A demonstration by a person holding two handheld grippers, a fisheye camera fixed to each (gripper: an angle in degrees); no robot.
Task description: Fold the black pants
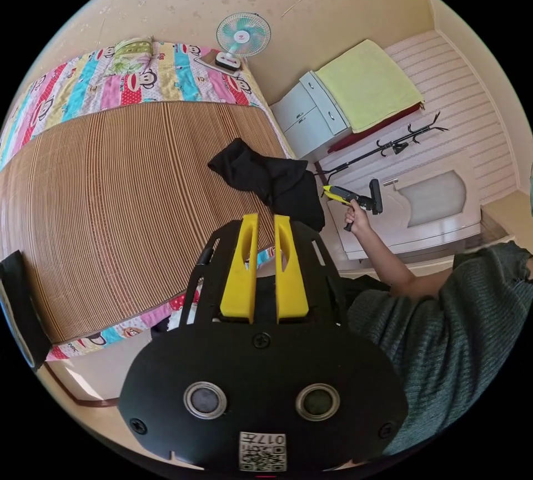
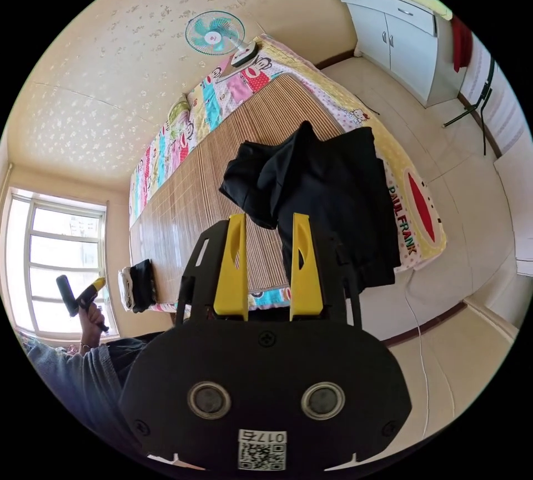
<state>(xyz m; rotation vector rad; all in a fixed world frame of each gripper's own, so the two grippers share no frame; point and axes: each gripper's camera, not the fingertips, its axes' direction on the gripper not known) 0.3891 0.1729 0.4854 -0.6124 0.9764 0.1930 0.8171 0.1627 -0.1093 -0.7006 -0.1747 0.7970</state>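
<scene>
The black pants (image 1: 266, 180) (image 2: 327, 191) lie crumpled at a corner of the striped bamboo mat (image 1: 122, 197) (image 2: 189, 202) on the bed, one part hanging over the bed's edge. My left gripper (image 1: 266, 220) hovers short of them, jaws a narrow gap apart with nothing between. My right gripper (image 2: 268, 219) is held above the pants, jaws open and empty. In the left gripper view a hand holds the right gripper (image 1: 361, 200) beside the bed. In the right gripper view the left gripper (image 2: 78, 294) shows small near the window.
A fan (image 1: 242, 36) (image 2: 214, 33) stands at the bed's head on the colourful sheet (image 1: 139, 80). A white cabinet (image 1: 308, 114) (image 2: 402, 41) and a coat stand (image 1: 388, 144) are off the bed's side. A folded dark stack (image 2: 139, 283) sits at the mat's far corner.
</scene>
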